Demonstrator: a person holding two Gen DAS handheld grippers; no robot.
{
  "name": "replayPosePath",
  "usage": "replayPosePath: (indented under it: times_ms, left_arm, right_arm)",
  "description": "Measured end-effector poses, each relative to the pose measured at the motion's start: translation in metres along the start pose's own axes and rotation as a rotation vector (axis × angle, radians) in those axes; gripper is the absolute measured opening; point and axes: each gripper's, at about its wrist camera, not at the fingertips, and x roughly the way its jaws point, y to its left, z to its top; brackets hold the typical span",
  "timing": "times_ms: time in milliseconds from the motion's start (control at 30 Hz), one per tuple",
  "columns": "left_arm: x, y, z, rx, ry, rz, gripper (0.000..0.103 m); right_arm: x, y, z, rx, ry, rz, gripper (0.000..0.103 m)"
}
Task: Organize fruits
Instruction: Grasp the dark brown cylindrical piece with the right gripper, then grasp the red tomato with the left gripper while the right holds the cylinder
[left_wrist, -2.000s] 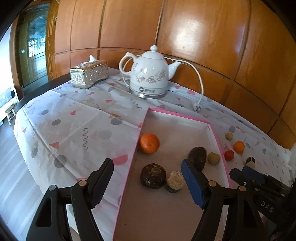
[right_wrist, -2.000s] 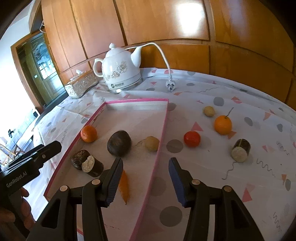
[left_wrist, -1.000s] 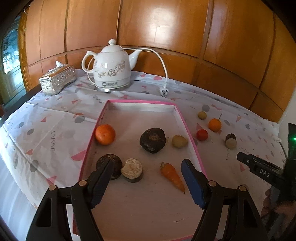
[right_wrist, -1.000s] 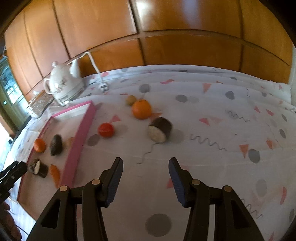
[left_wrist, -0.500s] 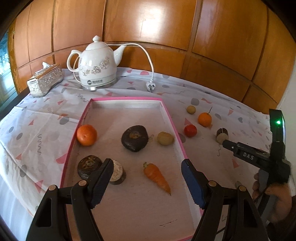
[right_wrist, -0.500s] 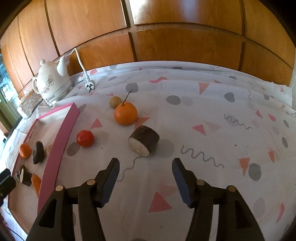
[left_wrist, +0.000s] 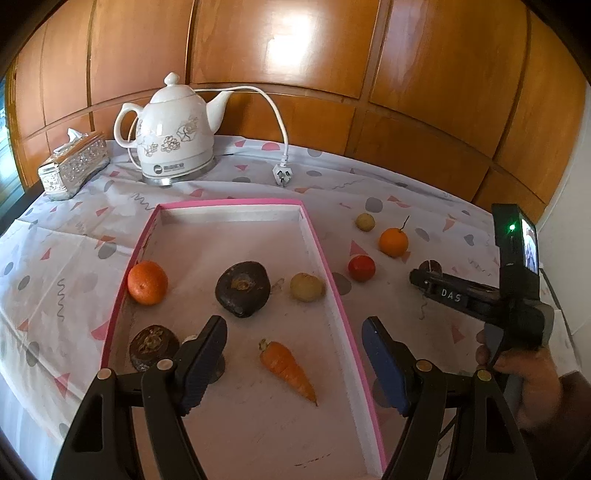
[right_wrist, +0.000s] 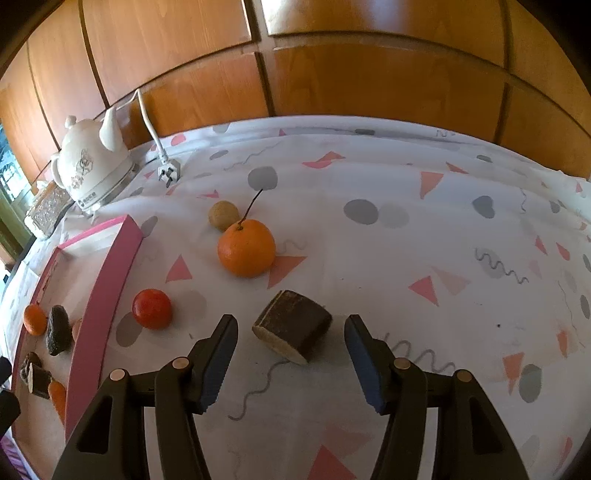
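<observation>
My right gripper (right_wrist: 291, 332) hangs low over the patterned cloth. A brown cut chunk with a pale face (right_wrist: 295, 325) lies between its blue pads; the jaws are closing, with gaps still on both sides. Beyond it sit an orange with a stem (right_wrist: 246, 248), a red fruit (right_wrist: 152, 308) and a small tan ball (right_wrist: 223, 215). My left gripper (left_wrist: 291, 343) stands open above the pink-rimmed tray (left_wrist: 325, 273). The tray holds a carrot (left_wrist: 288, 369), an orange (left_wrist: 147, 282), a dark lumpy fruit (left_wrist: 242, 288), a yellowish fruit (left_wrist: 306, 287) and a dark round piece (left_wrist: 153, 345).
A white kettle (left_wrist: 170, 133) with its cord and plug (left_wrist: 280, 173) stands at the back, next to a silver tissue box (left_wrist: 74, 166). Wooden panels close off the far side. A person's hand (left_wrist: 517, 365) holds the right gripper's handle at the right.
The right gripper has come forward to the brown chunk, which now lies between its fingers; its jaws widened, then narrowed. The left gripper drifted slightly right over the tray, still open.
</observation>
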Motion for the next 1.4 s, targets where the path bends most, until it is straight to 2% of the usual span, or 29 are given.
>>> replayPosePath:
  times_ms: [33, 233, 500, 667, 833, 900, 1200, 1300, 1400]
  left_arm:
    - [0.001, -0.001, 0.001, 0.002, 0.001, -0.003, 0.076]
    - [0.010, -0.010, 0.006, -0.007, 0.027, -0.045, 0.072]
    - [0.032, -0.040, 0.019, -0.043, 0.078, -0.094, 0.046]
    - [0.050, -0.064, 0.031, -0.029, 0.094, -0.103, 0.040]
    - [0.074, -0.080, 0.044, -0.031, 0.123, -0.070, 0.040]
    - [0.087, -0.083, 0.046, -0.026, 0.135, -0.031, 0.041]
    - [0.131, -0.087, 0.049, -0.038, 0.201, 0.034, 0.040]
    - [0.137, -0.091, 0.048, -0.008, 0.192, 0.079, 0.032]
    - [0.134, -0.087, 0.047, -0.006, 0.169, 0.061, 0.029]
  right_arm:
    - [0.000, 0.000, 0.000, -0.002, -0.002, -0.007, 0.043]
    - [-0.011, -0.007, -0.008, -0.010, -0.021, -0.030, 0.043]
    - [-0.023, -0.022, -0.019, -0.003, -0.040, -0.094, 0.043]
    - [-0.022, -0.023, -0.022, -0.002, -0.030, -0.066, 0.043]
    - [-0.023, -0.024, -0.025, 0.003, -0.041, -0.059, 0.043]
    - [-0.024, -0.024, -0.025, 0.006, -0.043, -0.056, 0.043]
    - [-0.026, -0.026, -0.027, 0.009, -0.042, -0.025, 0.044]
    - [-0.026, -0.025, -0.027, 0.006, -0.043, -0.019, 0.044]
    - [-0.026, -0.024, -0.027, -0.002, -0.041, -0.020, 0.044]
